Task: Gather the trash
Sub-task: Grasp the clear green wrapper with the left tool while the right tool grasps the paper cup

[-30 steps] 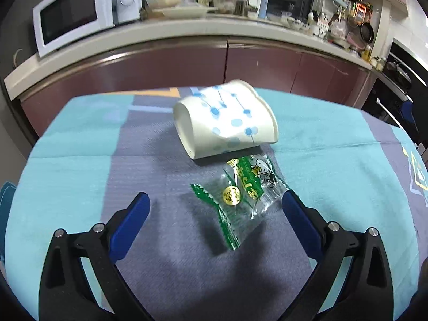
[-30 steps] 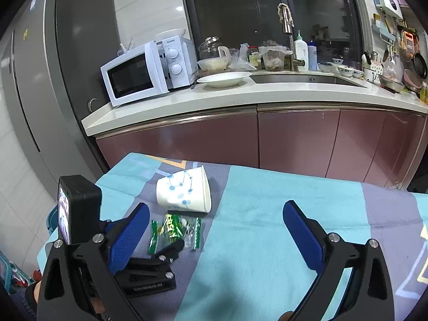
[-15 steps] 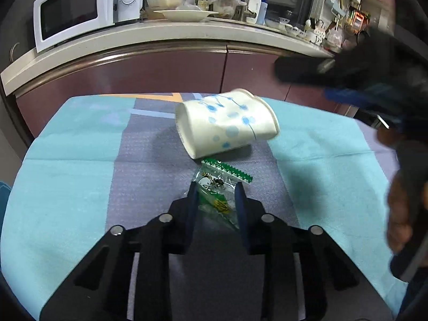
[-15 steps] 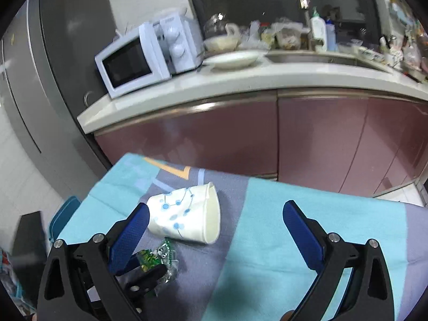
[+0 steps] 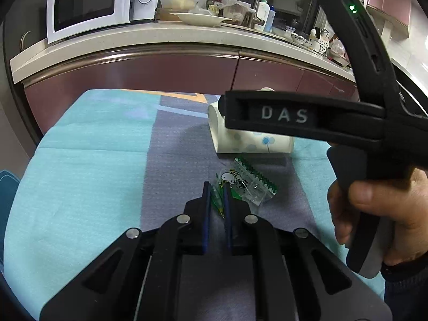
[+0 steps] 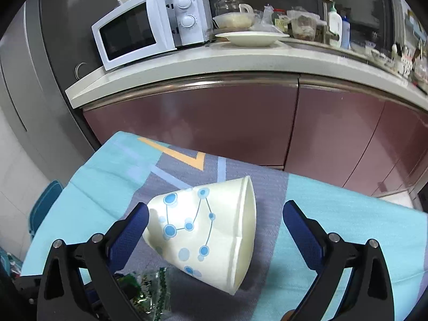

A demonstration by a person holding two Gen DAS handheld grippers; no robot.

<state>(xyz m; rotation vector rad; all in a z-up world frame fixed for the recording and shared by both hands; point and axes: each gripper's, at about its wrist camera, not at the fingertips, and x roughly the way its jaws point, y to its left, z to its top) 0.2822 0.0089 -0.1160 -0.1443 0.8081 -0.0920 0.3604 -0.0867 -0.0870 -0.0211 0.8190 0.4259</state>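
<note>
A clear candy wrapper with green print (image 5: 246,184) lies on the grey stripe of the tablecloth. My left gripper (image 5: 215,187) is closing its jaws on the wrapper's near edge, and the blue pads pinch it. Just beyond lies a white paper cup with blue dots (image 5: 254,141) on its side. In the right wrist view the cup (image 6: 203,235) sits between the wide-spread fingers of my right gripper (image 6: 216,208), which is open; the left pad is close to the cup's base and the right pad stands apart from its rim. The wrapper (image 6: 152,286) shows at the lower left there.
A person's hand (image 5: 374,208) holds the right gripper's handle across the left view. The teal and grey tablecloth (image 5: 80,174) ends at maroon cabinets. On the counter stand a microwave (image 6: 139,32), a plate (image 6: 251,38) and bottles. A blue object (image 6: 42,206) stands left of the table.
My left gripper's jaws went from wide open to pinched on the wrapper. My right gripper swung in and down until its open fingers straddle the cup.
</note>
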